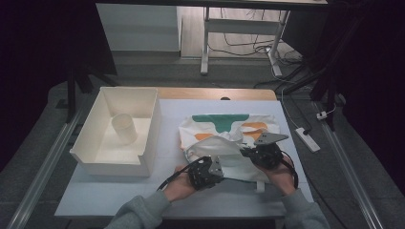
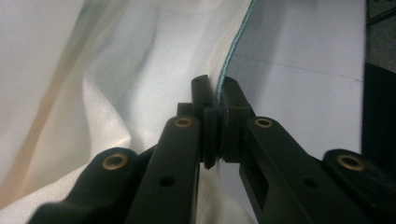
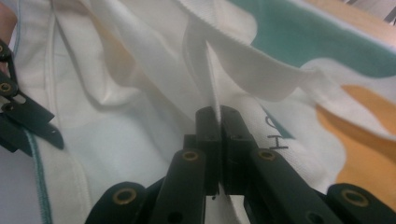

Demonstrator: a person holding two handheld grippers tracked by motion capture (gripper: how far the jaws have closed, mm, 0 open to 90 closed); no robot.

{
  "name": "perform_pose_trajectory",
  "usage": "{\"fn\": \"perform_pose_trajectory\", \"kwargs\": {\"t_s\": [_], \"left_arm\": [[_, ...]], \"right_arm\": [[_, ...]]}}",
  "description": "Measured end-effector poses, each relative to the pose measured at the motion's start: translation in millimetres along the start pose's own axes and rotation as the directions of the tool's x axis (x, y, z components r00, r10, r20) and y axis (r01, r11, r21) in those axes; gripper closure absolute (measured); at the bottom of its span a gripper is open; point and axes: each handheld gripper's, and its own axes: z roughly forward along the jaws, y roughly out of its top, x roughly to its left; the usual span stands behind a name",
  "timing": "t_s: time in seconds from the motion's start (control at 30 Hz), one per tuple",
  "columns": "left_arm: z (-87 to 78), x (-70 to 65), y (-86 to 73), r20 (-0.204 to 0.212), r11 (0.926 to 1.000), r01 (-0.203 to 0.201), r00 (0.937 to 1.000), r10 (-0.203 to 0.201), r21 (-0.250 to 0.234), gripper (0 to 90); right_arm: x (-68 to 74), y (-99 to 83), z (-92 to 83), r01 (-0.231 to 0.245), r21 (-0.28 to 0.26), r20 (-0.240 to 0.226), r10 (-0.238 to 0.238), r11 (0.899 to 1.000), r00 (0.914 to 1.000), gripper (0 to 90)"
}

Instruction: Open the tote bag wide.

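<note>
A white cloth bag (image 1: 224, 129) printed with green and orange shapes lies crumpled on the white table (image 1: 114, 191). My left gripper (image 1: 219, 165) is at its near left corner, shut on the green-stitched edge of the cloth (image 2: 232, 51); in the left gripper view the jaws (image 2: 218, 91) pinch that hem tight. My right gripper (image 1: 245, 151) is at the near right part of the bag. Its jaws (image 3: 218, 114) are shut on a raised fold of the white cloth (image 3: 140, 112). The left gripper (image 3: 21, 116) shows at the left edge of the right gripper view.
A white open box (image 1: 154, 126) stands on the left of the table with a pale cylindrical cup (image 1: 124, 128) inside it. A power strip (image 1: 308, 139) lies on the floor to the right. Desk legs and cables are beyond the table's far edge.
</note>
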Motion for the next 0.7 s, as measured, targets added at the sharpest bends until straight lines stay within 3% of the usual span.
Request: {"fn": "perform_pose_trajectory", "kwargs": {"t_s": [0.13, 0.3, 0.43, 0.7], "left_arm": [[-11.6, -1.1, -6.8, 0.015, 0.9997, 0.013, 0.9998, -0.013, -0.018, 87.0], [-24.5, -1.0, -14.9, 0.019, 0.9989, 0.029, 0.9994, -0.028, -0.037, 87.0], [-29.4, 0.8, -18.2, 0.02, 0.9978, 0.046, 0.9988, -0.045, -0.049, 87.0], [-37.2, -0.9, -21.3, 0.028, 0.9972, 0.041, 0.9988, -0.04, -0.063, 87.1]], "right_arm": [[3.4, 6.8, -4.2, 0.001, -0.02, -0.006, -0.001, 1.0, 1.0, 87.6], [10.8, 16.1, -6.9, 0.034, -0.033, -0.011, -0.034, 0.999, 0.9993, 87.6], [13.3, 20.9, -7.1, 0.051, -0.042, -0.004, -0.051, 0.998, 0.9987, 87.6], [13.8, 28.1, -10.2, 0.062, -0.055, 0.019, -0.061, 0.997, 0.9979, 87.6]]}}
